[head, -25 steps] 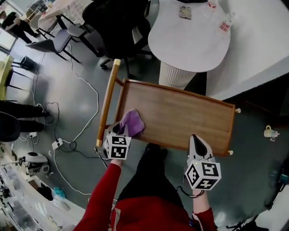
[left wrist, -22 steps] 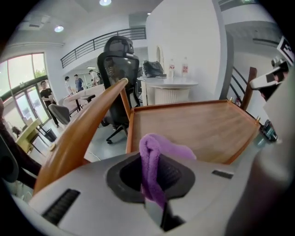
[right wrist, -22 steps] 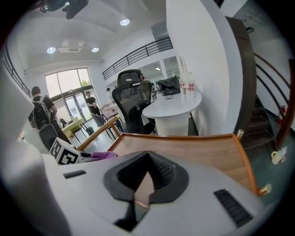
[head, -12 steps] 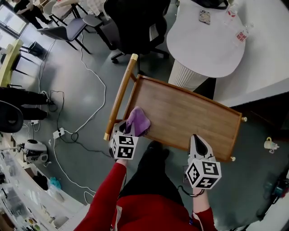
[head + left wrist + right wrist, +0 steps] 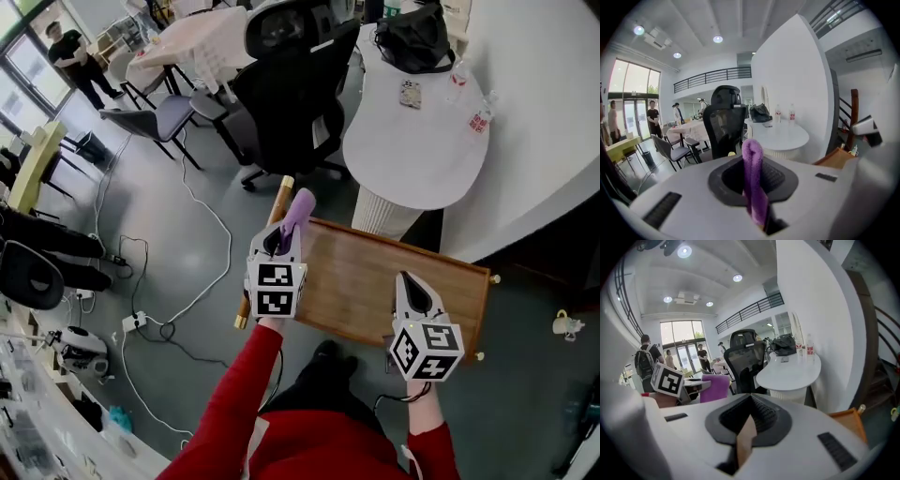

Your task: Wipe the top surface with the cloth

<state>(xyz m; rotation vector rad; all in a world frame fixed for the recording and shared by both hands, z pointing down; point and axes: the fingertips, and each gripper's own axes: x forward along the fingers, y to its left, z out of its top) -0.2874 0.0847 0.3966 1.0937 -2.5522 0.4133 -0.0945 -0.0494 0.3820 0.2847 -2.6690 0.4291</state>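
Between left gripper (image 5: 752, 161) fingers (image 5: 779, 176), purple cloth (image 5: 753, 187), lower end unseen.

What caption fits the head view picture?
Left claw pinches a purple cloth in the air by the wooden cart; right claw is shut.

Left tongs (image 5: 758, 197) clamp a purple cloth (image 5: 752, 161) standing upright, before a black office chair (image 5: 723, 123) and white counter (image 5: 782, 136).

Left hand-held gripper (image 5: 281, 241) raised, purple cloth (image 5: 298, 210) lifted off wooden cart top (image 5: 375, 281)
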